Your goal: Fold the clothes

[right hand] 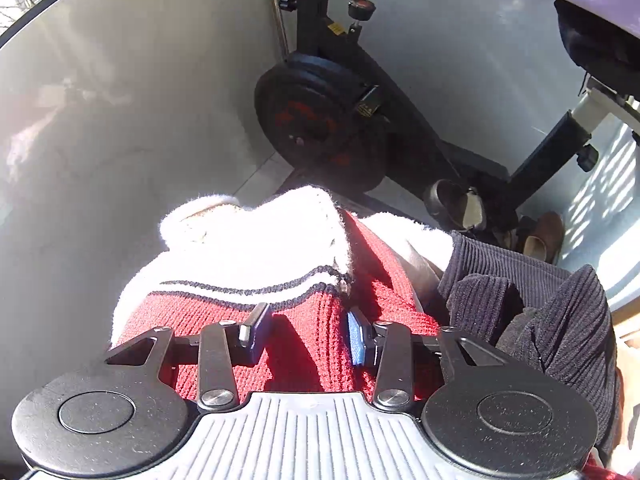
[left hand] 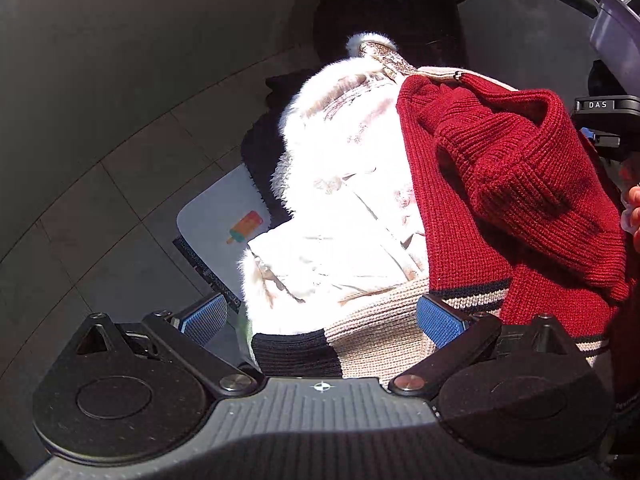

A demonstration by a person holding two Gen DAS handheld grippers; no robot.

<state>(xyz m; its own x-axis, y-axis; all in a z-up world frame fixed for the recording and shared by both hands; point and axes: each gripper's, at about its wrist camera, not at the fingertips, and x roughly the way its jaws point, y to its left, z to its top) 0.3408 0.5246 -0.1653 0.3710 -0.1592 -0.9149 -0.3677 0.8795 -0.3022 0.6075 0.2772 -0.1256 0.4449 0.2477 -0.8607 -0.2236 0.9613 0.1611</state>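
A pile of clothes fills both views. A red knit sweater [left hand: 516, 184] with beige and black striped trim lies over a white fluffy garment [left hand: 344, 168]. My left gripper [left hand: 320, 320] is open, its blue pads on either side of the sweater's beige and black hem [left hand: 360, 340]. In the right wrist view the red sweater [right hand: 304, 344] lies between the jaws of my right gripper [right hand: 306, 332], which are partly closed on a fold of it. The white fluffy garment [right hand: 256, 240] lies beyond. A dark corduroy garment [right hand: 552, 312] lies to the right.
A white mat with a popsicle print [left hand: 228, 216] lies on the grey tiled floor [left hand: 100, 208]. A black exercise bike [right hand: 328, 120] stands by the wall, with shoes [right hand: 540, 236] beside it. A purple tub [left hand: 616, 36] is at the upper right.
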